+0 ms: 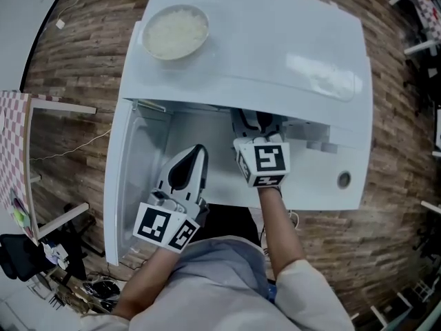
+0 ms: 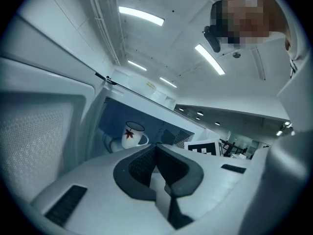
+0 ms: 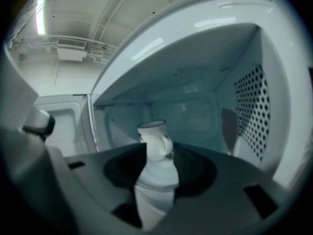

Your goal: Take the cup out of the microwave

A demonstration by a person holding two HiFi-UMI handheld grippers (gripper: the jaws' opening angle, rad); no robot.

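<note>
Cup (image 3: 153, 139): a white mug with a small red leaf mark on its side and a looped handle; it stood upright.
Cup's place: on the floor of the microwave (image 1: 275, 54) cavity. From above it was hidden under the microwave's top.
Right gripper (image 1: 257, 121): reached in through the open front, close to level and dipped a little. The person's bare forearm (image 1: 279, 219) stretched out behind it.
Right gripper's jaws: spread apart. The cup showed in the gap between them with its handle turned toward the right jaw. The pads did not look pressed on it.
Left gripper (image 1: 198, 150): held outside the cavity, just in front of the opening and beside the open door (image 1: 131, 178). It pointed inward at a slight downward tilt.
Left gripper's jaws: pressed together at the tips with nothing between them.
Microwave: white, its door swung open to the left. The right inner wall (image 3: 252, 111) was perforated. The cup was inside.
Bowl (image 1: 175, 32): pale, sitting on top of the microwave near one corner. It was filled nearly to the rim with something white and grainy that looked like rice.
Floor (image 1: 83, 61): wood planks, showing around the microwave.
</note>
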